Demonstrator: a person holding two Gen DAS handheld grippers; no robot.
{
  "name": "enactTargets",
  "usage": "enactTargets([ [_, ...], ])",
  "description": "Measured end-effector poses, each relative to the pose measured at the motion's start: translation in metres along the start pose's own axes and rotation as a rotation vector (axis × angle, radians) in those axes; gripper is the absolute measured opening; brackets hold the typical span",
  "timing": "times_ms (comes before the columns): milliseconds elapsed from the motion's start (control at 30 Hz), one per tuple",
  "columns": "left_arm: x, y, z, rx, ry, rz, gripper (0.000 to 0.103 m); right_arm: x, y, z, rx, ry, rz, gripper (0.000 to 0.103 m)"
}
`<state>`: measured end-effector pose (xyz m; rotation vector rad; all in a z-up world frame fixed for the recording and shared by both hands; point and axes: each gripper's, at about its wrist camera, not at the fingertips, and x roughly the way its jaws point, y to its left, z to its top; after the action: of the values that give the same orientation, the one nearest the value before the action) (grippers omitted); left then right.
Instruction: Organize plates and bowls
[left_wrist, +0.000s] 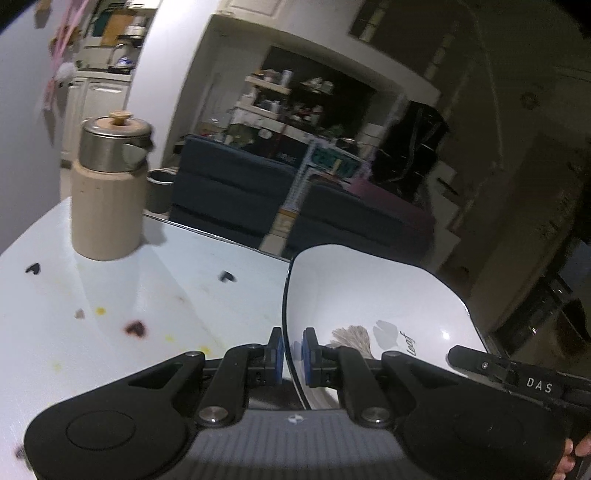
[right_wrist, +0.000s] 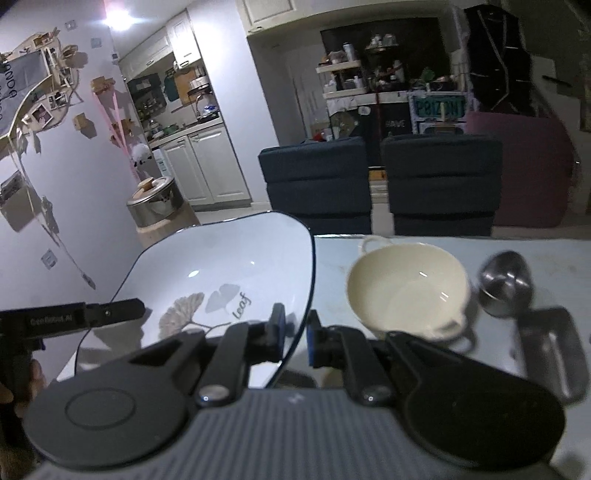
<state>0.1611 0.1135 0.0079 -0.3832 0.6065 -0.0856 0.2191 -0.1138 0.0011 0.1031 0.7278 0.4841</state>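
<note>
Now the white plate (right_wrist: 221, 258) hangs over the table (left_wrist: 110, 295) edge (cream bowl (right_wrist: 406, 291) beside it), left gripper (left_wrist: 291, 354) and right gripper (right_wrist: 295, 336) both clamped on opposite rims.

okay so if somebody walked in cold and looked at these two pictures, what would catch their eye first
A big white plate with a leaf print, held above the table, its rim pinched on opposite sides by the left gripper and the right gripper. Right of it sits a cream bowl; far left, a steel pot on a wooden block.

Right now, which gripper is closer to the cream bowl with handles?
Right. The right gripper grips the leaf plate's rim beside the cream bowl; the left gripper holds the plate's opposite rim, farther away.
</note>
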Motion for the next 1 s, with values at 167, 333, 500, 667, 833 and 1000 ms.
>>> enactTargets([
  [167,-0.014,-0.024,-0.032,0.022,0.016,-0.055,0.010,-0.040,-0.016,-0.029,0.026,0.000,-0.030,0.014],
  [333,-0.009,-0.040,-0.071,0.055,0.090,-0.089,0.011,-0.080,-0.040,-0.074,0.053,0.017,-0.073,0.014],
  [500,0.005,-0.050,-0.104,0.091,0.184,-0.093,0.012,-0.089,-0.054,-0.109,0.081,0.089,-0.110,0.015],
  [667,0.029,-0.054,-0.134,0.078,0.277,-0.088,0.013,-0.090,-0.068,-0.136,0.083,0.167,-0.145,0.015],
  [833,0.049,-0.061,-0.157,0.052,0.337,-0.077,0.014,-0.080,-0.081,-0.153,0.075,0.251,-0.187,0.016],
  [1000,0.066,-0.067,-0.164,0.043,0.363,-0.067,0.016,-0.073,-0.090,-0.158,0.094,0.287,-0.223,0.016],
])
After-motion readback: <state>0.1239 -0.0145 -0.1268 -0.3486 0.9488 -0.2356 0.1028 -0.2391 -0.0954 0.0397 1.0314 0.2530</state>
